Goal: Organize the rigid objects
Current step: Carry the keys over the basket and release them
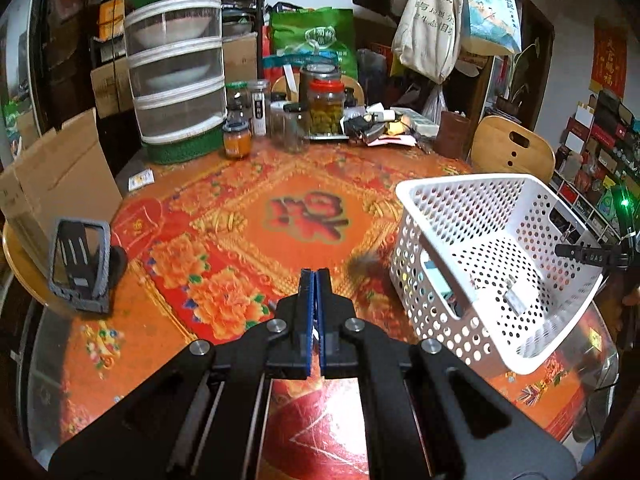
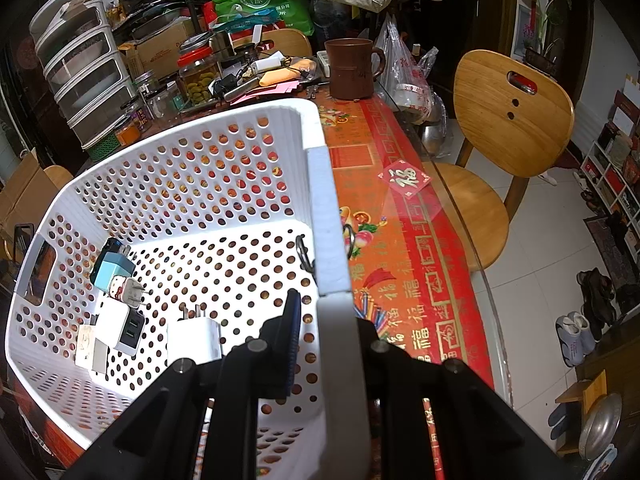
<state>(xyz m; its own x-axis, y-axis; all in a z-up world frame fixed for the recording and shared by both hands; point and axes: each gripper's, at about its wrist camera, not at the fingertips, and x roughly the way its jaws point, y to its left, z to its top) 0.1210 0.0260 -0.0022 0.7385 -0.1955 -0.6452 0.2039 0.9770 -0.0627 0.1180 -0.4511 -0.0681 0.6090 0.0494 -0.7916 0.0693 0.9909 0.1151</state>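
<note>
White perforated basket (image 2: 192, 184) tilted; my right gripper (image 2: 324, 336) clamps its rim, chargers (image 2: 120, 312) inside. My left gripper (image 1: 315, 280) hovers closed, empty, above the tablecloth (image 1: 240, 208).

A red diamond sticker (image 2: 405, 179) on the desk, at three o'clock from the white basket (image 2: 325, 216), bears a gold 福. The tablecloth border (image 2: 412, 308) repeats 福. The red wall hanging (image 1: 609, 61) has gold characters too blurred to read.

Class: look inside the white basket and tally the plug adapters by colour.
In the white basket, right wrist view:
White adapters: 3
Teal adapter: 1
Patterned adapter: 1
Total: 5, though the overlapping pile makes this approximate.
</note>
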